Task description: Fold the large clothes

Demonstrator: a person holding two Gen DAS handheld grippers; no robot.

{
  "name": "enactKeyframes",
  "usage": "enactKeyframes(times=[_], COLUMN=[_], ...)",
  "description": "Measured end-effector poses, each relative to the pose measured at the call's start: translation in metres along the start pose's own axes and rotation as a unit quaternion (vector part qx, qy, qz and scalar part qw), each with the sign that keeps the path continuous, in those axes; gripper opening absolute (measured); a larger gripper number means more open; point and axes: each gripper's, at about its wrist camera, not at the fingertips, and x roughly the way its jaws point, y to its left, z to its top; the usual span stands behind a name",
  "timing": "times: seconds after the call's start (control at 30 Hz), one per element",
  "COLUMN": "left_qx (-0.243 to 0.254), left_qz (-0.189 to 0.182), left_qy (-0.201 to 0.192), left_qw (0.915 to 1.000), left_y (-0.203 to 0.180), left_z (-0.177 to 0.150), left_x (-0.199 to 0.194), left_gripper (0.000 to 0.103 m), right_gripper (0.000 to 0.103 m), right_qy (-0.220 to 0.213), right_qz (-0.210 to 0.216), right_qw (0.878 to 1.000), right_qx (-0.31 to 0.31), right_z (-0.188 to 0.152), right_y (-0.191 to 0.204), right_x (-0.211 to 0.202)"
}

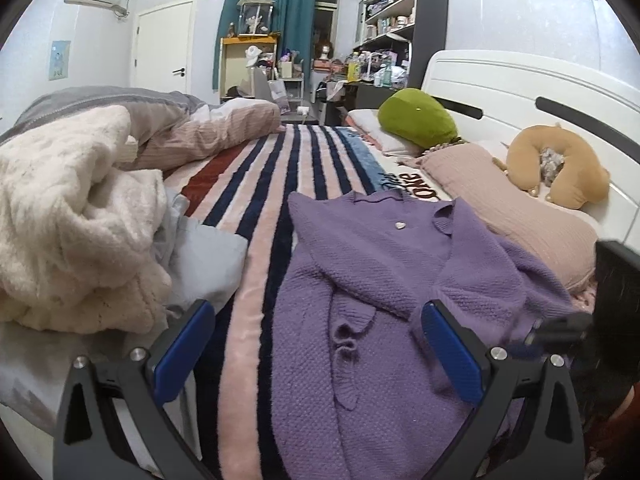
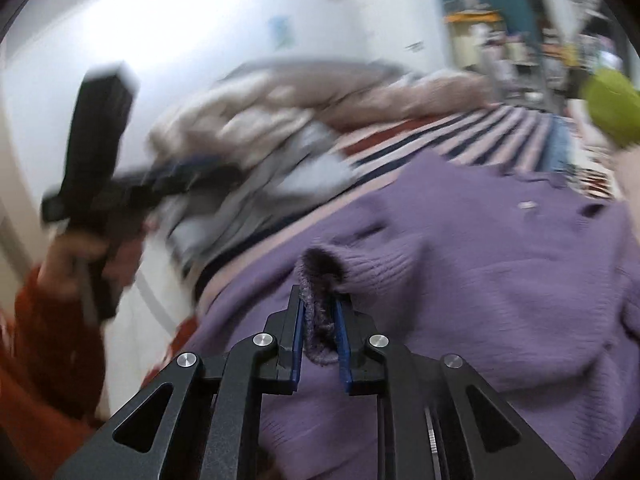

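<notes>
On the striped bed (image 1: 256, 208), purple cardigan (image 1: 380, 280), cuff (image 2: 320, 304) pinched in right gripper (image 2: 320, 300)

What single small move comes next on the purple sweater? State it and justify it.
Probably carry the pinched cuff across the purple sweater to fold the sleeve in. The right gripper is shut on that cuff, the sweater lies flat on the striped blanket, and the left gripper is open, holding nothing.

The bed (image 1: 256, 184) is viewed low and lengthwise from the left wrist, toward the curtain (image 1: 264, 12). The right wrist view is set close above the purple sweater (image 2: 500, 264), tilted, blurred. Both share sweater and striped blanket (image 2: 480, 132).
</notes>
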Motion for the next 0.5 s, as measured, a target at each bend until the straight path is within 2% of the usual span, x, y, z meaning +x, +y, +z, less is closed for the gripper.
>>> enactKeyframes(times=[0.03,0.1,0.2,0.27,0.43,0.5], left_qx=[0.002,0.002,-0.013,-0.026,-0.036,-0.04], left_qz=[-0.003,-0.016,-0.054,-0.083,-0.134,-0.158], left_qy=[0.0,0.003,0.017,0.031,0.066,0.086], left_qw=[1.0,0.9999,0.9983,0.9957,0.9881,0.9828], left_y=[-0.001,-0.004,-0.007,-0.01,-0.025,-0.032], left_z=[0.0,0.0,-0.001,-0.001,-0.005,-0.008], left_x=[0.0,0.003,0.012,0.021,0.051,0.066], left_gripper=[0.102,0.102,0.102,0.102,0.1,0.092], right_gripper=[0.02,0.04,0.05,0.056,0.058,0.058], right_qy=[0.009,0.01,-0.016,-0.036,-0.071,-0.082], right_qz=[0.016,0.029,0.026,0.008,-0.083,-0.111], right_qw=[1.0,0.999,0.999,0.999,0.992,0.985], right_qx=[-0.003,-0.009,-0.021,-0.008,0.057,0.1], right_z=[-0.002,-0.005,-0.006,-0.004,-0.012,-0.021], right_y=[0.003,0.009,0.013,0.007,-0.032,-0.053], right_x=[0.002,-0.002,-0.025,-0.043,-0.083,-0.097])
